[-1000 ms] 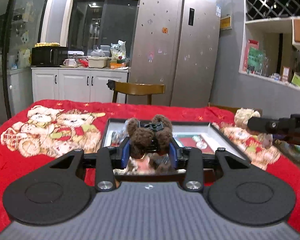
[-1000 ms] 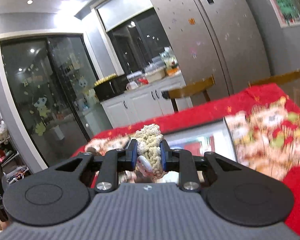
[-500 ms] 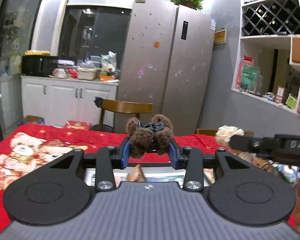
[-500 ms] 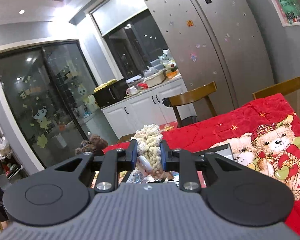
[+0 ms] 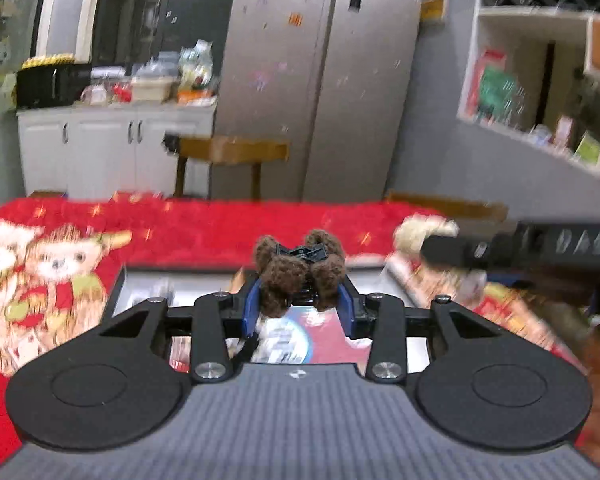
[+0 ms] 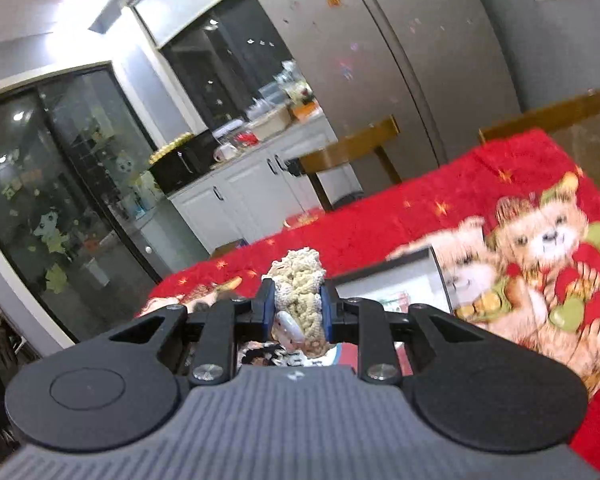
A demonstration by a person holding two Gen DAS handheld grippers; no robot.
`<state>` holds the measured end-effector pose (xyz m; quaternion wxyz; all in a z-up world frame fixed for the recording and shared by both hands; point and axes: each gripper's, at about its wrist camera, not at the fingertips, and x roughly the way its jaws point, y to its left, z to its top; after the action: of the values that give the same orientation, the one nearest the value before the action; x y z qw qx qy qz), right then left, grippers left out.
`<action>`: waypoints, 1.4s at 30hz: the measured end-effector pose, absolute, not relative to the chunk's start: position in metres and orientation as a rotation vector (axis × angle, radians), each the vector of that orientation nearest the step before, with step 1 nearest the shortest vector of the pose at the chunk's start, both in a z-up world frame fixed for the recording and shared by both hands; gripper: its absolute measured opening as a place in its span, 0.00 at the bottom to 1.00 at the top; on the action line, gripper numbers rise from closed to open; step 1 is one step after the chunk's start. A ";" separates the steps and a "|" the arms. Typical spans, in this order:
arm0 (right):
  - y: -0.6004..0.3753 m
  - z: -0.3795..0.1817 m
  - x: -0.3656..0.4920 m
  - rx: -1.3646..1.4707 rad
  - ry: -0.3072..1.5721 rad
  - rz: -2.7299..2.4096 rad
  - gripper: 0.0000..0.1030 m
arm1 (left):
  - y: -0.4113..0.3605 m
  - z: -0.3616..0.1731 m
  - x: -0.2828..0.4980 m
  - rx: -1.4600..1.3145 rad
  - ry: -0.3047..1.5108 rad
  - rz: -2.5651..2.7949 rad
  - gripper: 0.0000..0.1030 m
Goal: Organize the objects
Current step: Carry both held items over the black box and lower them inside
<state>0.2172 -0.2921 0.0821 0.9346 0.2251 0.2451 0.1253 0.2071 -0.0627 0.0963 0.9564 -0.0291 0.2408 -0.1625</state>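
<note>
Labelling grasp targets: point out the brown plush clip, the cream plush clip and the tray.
brown plush clip point(image 5: 298, 274), left wrist view, on its fuzzy body.
cream plush clip point(image 6: 300, 294), right wrist view, on its knitted middle.
tray point(image 5: 118, 286), left wrist view, on its left rim.

My left gripper point(image 5: 298, 304) has the fuzzy bear clip point(image 5: 298, 272) pinched between its fingers, and right under and ahead of it sits the tray point(image 5: 118, 286) on the blanket point(image 5: 204, 228). Off to its right my right gripper point(image 5: 499, 246) pokes in sideways over the tray's right edge, with the knitted toy point(image 5: 413, 234) at its tip. From my right gripper point(image 6: 298, 312), that knitted toy point(image 6: 300, 300) is wedged between the fingers, tray corner point(image 6: 431, 276) just ahead-right. Beyond the blanket stands a chair point(image 5: 230, 152), then cabinets point(image 5: 100, 152) behind on the left and the fridge point(image 5: 319, 80) straight back. Shelves point(image 5: 539, 80) are up on the right wall.
</note>
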 end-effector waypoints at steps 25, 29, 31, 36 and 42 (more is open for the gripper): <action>-0.269 0.017 0.233 0.368 0.705 0.120 0.26 | -0.077 0.031 0.207 0.040 0.655 -0.339 0.44; -0.270 0.010 0.236 0.368 0.722 0.111 0.26 | -0.077 0.030 0.206 0.040 0.656 -0.329 0.44; -0.271 0.007 0.238 0.378 0.734 0.115 0.26 | -0.078 0.029 0.207 0.043 0.660 -0.327 0.44; -0.269 0.004 0.238 0.367 0.740 0.111 0.27 | -0.080 0.023 0.209 0.058 0.673 -0.338 0.44; -0.267 0.004 0.238 0.357 0.741 0.096 0.27 | -0.080 0.018 0.210 0.068 0.676 -0.331 0.44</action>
<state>0.2375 -0.2672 0.0040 0.9154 0.1734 0.3602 0.0467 0.2104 -0.0803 0.0185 0.9295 0.0330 0.3299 -0.1615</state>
